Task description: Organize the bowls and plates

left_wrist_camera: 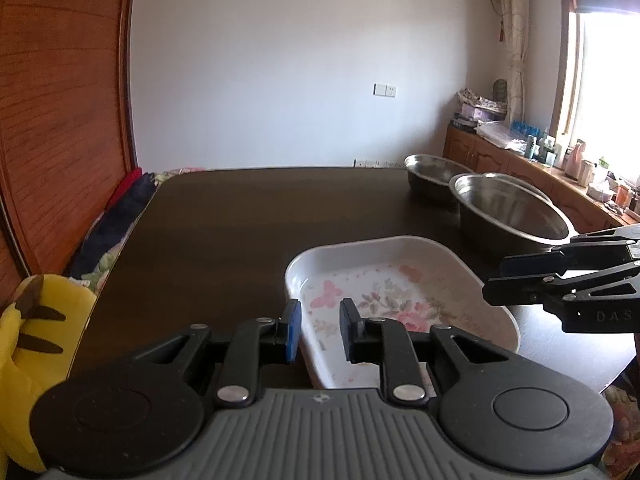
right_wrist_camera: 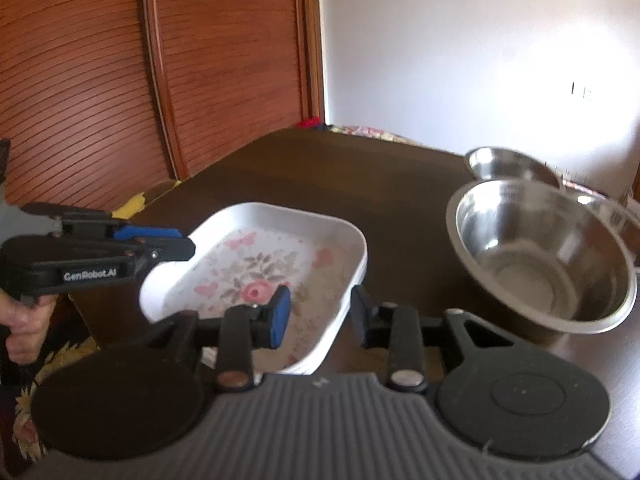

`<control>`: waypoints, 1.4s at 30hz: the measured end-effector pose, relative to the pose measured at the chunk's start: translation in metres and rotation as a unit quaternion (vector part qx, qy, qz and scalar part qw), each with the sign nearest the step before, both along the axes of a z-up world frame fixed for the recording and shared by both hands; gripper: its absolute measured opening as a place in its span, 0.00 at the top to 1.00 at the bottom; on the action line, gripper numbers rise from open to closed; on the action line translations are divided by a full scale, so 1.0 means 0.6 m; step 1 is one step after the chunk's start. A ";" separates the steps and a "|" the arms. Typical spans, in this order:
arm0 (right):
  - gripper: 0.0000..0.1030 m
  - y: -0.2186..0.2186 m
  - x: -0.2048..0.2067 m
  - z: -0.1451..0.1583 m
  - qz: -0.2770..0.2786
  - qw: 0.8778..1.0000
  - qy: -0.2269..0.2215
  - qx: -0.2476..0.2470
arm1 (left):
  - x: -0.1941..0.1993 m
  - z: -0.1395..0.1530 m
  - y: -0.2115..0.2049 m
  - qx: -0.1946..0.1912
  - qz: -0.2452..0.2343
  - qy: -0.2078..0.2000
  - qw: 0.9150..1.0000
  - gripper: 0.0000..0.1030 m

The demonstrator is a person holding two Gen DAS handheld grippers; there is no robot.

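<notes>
A white rectangular dish (left_wrist_camera: 400, 280) with pink flowers painted inside rests on the dark table (left_wrist_camera: 240, 220). My left gripper (left_wrist_camera: 320, 330) straddles its left rim, one blue pad outside and one inside, with small gaps to the wall, so it stands open. My right gripper (right_wrist_camera: 320, 312) straddles the dish's (right_wrist_camera: 260, 268) right rim, also open with a clear gap. Each gripper shows in the other view: the right gripper (left_wrist_camera: 494, 284) and the left gripper (right_wrist_camera: 176, 240). A large steel bowl (left_wrist_camera: 512, 216) (right_wrist_camera: 540, 256) and a smaller steel bowl (left_wrist_camera: 436, 176) (right_wrist_camera: 512, 164) stand to the dish's right.
A yellow plush toy (left_wrist_camera: 36, 340) sits by the table's left edge. Slatted wooden doors (right_wrist_camera: 100, 80) stand behind. A cluttered sideboard (left_wrist_camera: 520, 160) runs under the window at right. A hand (right_wrist_camera: 20, 328) holds the left gripper's handle. Bare tabletop stretches beyond the dish.
</notes>
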State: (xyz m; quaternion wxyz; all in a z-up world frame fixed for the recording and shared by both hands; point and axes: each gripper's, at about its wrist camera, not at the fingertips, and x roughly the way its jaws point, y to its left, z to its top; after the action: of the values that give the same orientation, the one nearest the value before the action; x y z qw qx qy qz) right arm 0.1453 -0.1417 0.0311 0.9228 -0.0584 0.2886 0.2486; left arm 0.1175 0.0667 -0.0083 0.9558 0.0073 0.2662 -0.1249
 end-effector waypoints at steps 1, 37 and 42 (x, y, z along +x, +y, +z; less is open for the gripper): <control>0.67 -0.001 -0.003 0.002 0.000 1.000 -0.005 0.000 | -0.001 0.003 -0.002 0.000 -0.001 -0.003 1.000 0.48; 0.66 -0.166 -0.105 0.018 -0.111 0.985 -0.126 0.036 | -0.029 0.014 -0.156 -0.003 -0.073 -0.059 0.996 0.08; 0.65 -0.184 -0.107 0.017 -0.121 0.984 -0.127 0.039 | -0.025 0.019 -0.167 -0.008 -0.078 -0.062 0.995 0.04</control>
State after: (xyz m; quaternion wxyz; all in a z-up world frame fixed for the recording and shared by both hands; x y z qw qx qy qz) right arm 0.0810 -0.2519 0.0414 0.9767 -0.0178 0.1639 0.1372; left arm 0.1026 -0.0337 0.0030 0.9579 0.0281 0.2037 -0.2005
